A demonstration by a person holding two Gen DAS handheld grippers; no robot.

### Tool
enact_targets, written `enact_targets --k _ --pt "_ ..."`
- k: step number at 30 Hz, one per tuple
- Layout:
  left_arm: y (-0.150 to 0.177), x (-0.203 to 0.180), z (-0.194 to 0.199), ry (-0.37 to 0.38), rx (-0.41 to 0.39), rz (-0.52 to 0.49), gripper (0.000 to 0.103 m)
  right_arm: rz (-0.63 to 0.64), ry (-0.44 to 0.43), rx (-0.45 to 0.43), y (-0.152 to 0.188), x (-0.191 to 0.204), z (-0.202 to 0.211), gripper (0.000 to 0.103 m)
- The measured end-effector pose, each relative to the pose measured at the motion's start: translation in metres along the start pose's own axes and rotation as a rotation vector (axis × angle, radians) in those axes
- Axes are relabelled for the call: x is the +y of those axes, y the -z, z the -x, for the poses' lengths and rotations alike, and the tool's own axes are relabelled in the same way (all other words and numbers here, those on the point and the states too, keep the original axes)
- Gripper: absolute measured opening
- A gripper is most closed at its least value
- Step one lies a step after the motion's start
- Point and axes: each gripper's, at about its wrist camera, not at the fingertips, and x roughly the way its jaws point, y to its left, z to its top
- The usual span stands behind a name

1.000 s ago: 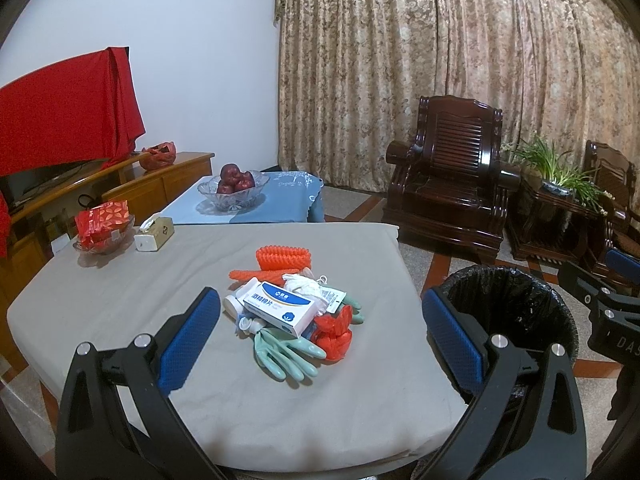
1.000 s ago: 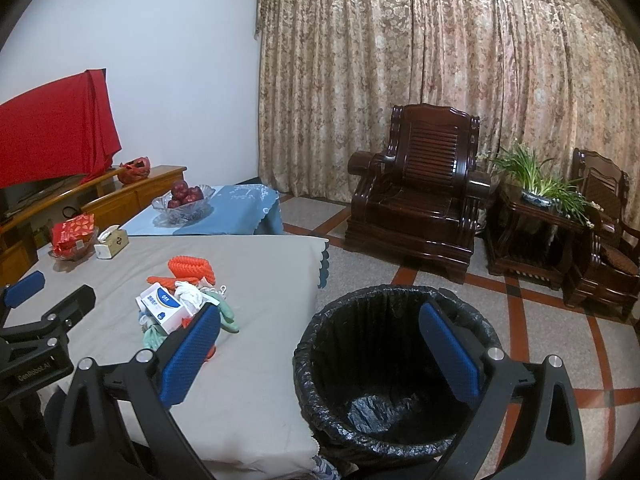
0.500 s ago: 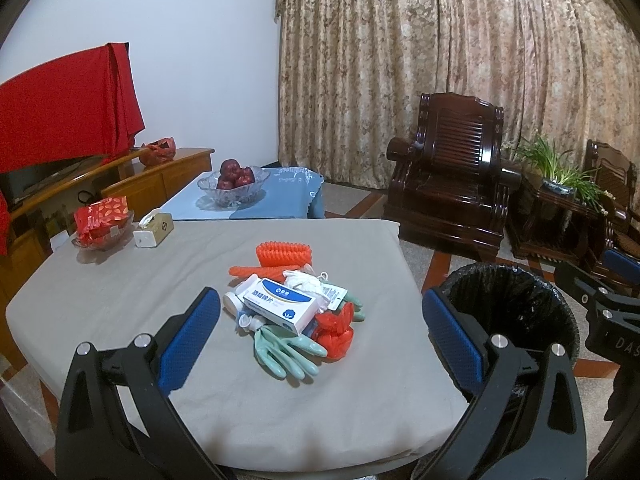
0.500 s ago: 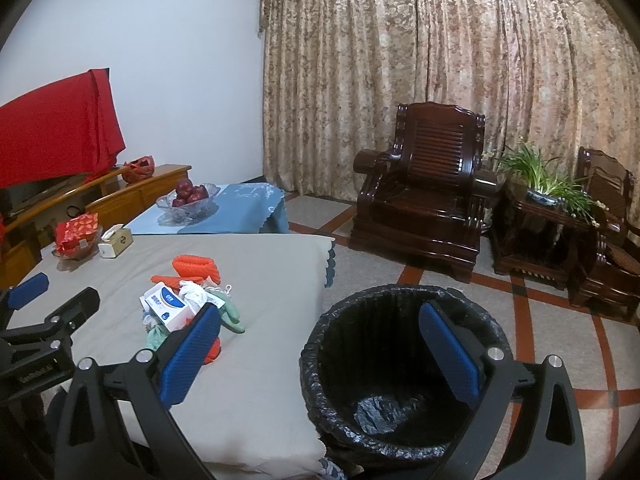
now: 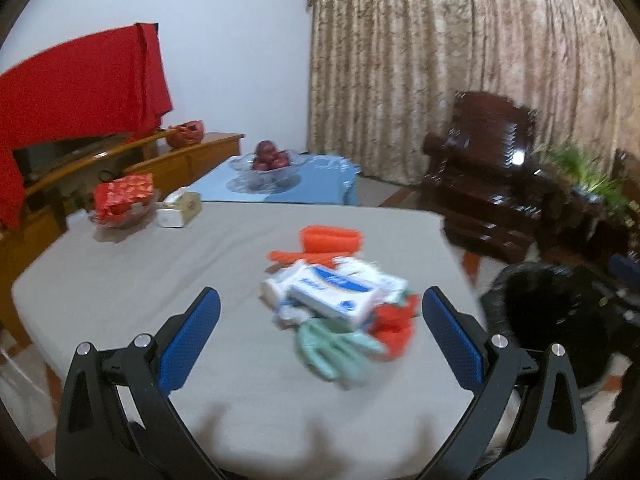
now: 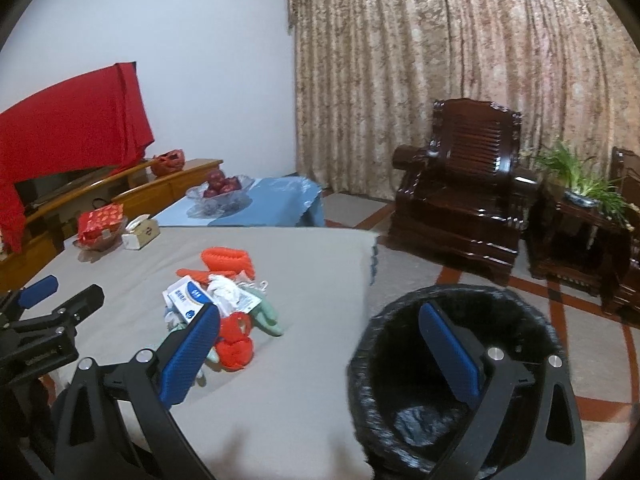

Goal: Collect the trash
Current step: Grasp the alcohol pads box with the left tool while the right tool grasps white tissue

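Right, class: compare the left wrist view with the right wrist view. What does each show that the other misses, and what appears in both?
Only the left wrist view shows the open left gripper head-on, framing the pile of trash.

Only the right wrist view shows inside the black-lined round bin, with crumpled liner at its bottom, and the open right gripper.

Both show the grey-clothed table, the white and blue packet, the green rubber gloves, the glass bowl of red apples and the dark wooden armchair.

Even indoor light; left view motion-blurred (right sharper), fisheye edges dark.
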Motion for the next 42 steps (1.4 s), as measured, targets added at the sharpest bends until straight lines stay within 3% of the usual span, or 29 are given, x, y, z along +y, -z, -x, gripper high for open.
enact_targets --k 10,19,30,36,42 --pt "0.011 0.040 -0.049 -0.060 0.039 0.025 0.098 0.058 -0.074 0.063 0.008 0.039 -0.075 0.097" --pt "0.009 0.037 -0.093 -0.036 0.076 0.046 0.098 0.104 -0.024 0.096 0.004 0.044 -0.138 0.096" --pt "0.015 -0.018 -0.149 0.038 0.144 0.003 0.098 0.076 0.016 0.131 0.006 0.018 -0.169 0.096" --pt "0.025 -0.020 -0.171 0.018 0.188 0.007 0.098 0.071 0.003 0.150 0.011 0.021 -0.183 0.096" --pt "0.033 0.004 -0.175 -0.027 0.216 0.031 0.098 0.086 -0.014 0.155 0.013 0.032 -0.192 0.096"
